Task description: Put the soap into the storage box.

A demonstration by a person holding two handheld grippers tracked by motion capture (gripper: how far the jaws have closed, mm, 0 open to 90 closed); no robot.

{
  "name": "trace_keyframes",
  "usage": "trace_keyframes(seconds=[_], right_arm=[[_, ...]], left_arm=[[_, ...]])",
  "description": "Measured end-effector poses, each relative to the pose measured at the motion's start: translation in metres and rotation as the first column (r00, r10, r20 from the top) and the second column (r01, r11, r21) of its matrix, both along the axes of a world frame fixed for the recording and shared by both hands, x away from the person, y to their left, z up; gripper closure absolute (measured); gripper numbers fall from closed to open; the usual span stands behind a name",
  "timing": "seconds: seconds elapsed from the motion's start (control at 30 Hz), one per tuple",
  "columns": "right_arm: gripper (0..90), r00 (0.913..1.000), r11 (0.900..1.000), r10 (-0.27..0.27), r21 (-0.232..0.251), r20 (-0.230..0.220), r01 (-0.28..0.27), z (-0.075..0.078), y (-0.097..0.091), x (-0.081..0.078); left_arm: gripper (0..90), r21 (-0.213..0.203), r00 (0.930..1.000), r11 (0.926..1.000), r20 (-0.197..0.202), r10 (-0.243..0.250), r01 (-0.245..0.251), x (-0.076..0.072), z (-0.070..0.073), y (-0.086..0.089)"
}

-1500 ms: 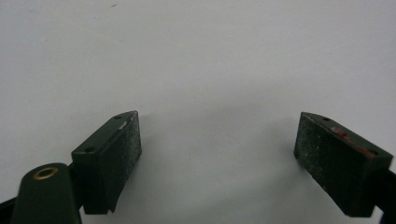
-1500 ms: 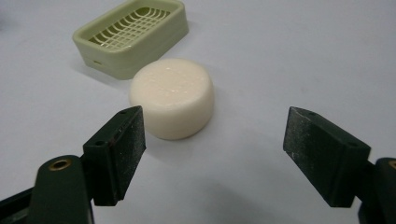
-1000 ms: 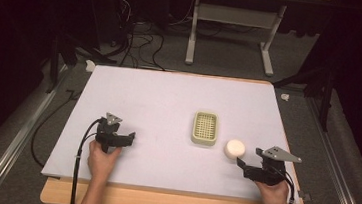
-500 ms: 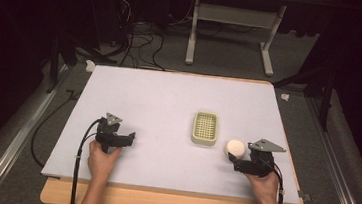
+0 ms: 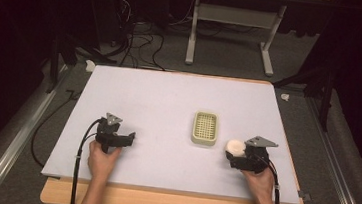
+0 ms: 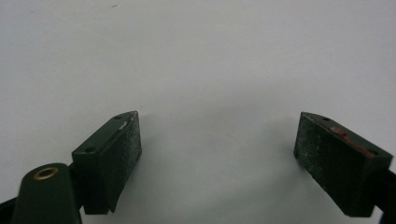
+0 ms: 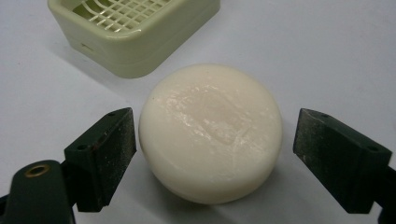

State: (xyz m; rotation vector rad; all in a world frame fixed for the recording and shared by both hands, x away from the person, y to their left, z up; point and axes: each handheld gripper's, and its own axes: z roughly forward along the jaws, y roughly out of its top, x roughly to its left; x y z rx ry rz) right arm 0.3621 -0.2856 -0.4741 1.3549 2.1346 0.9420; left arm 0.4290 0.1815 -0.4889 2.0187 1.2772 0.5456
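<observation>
The soap (image 7: 211,133), a round cream-white bar, lies flat on the table (image 5: 159,100) directly ahead of the right gripper (image 7: 215,140), between its two jaws. In the right gripper view the left jaw stands just beside the bar's edge, close to touching, while a clear gap remains at the right jaw. The pads do not press on it. The jaws have just been opening and now stand wide, with the bar between them but not gripped.

The bar has no long axis to speak of; being round, it offers the same width from any side, so jaw alignment is not critical. What matters is centring: the bar sits slightly toward the left jaw.

The dish (image 7: 135,32), a pale green slotted soap tray, lies just beyond the bar, near but apart from it. In the high view the soap (image 5: 235,147) rests just to the near right of the dish (image 5: 204,128), at the tip of the right gripper (image 5: 231,156).

The left gripper (image 5: 128,138) rests well apart at the table's left, jaws spread over bare surface, holding nothing. The right hand is plainly the nearer.

Judgement: closing on the bar is the next step.
</observation>
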Motion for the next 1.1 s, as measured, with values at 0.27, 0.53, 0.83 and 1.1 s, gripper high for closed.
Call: trace_keyframes(seconds=[0.27,0.53,0.83,1.1], right_arm=[[15.2,0.9999,0.9999,0.004,0.015,-0.010,-0.004,-0.0038,0.0005,0.0046],[19.0,0.9998,0.9999,0.007,0.009,-0.016,-0.007,-0.0060,0.0009,0.0062],[23.8,0.9997,0.9998,0.017,-0.003,-0.016,-0.017,-0.0062,0.0037,0.0063],[24.3,0.9998,0.9999,0.012,-0.008,-0.014,-0.012,-0.0061,0.0045,0.0060]], left_arm=[[15.4,0.000,1.0000,1.0000,0.002,0.002,-0.002,-0.0002,-0.0001,-0.0002],[15.4,0.000,1.0000,1.0000,0.001,0.003,-0.003,-0.0002,-0.0001,-0.0002],[15.4,-0.001,1.0000,1.0000,0.001,0.003,-0.003,-0.0002,-0.0001,-0.0002],[15.4,-0.001,1.0000,1.0000,0.002,0.003,-0.003,-0.0002,-0.0001,-0.0002]])
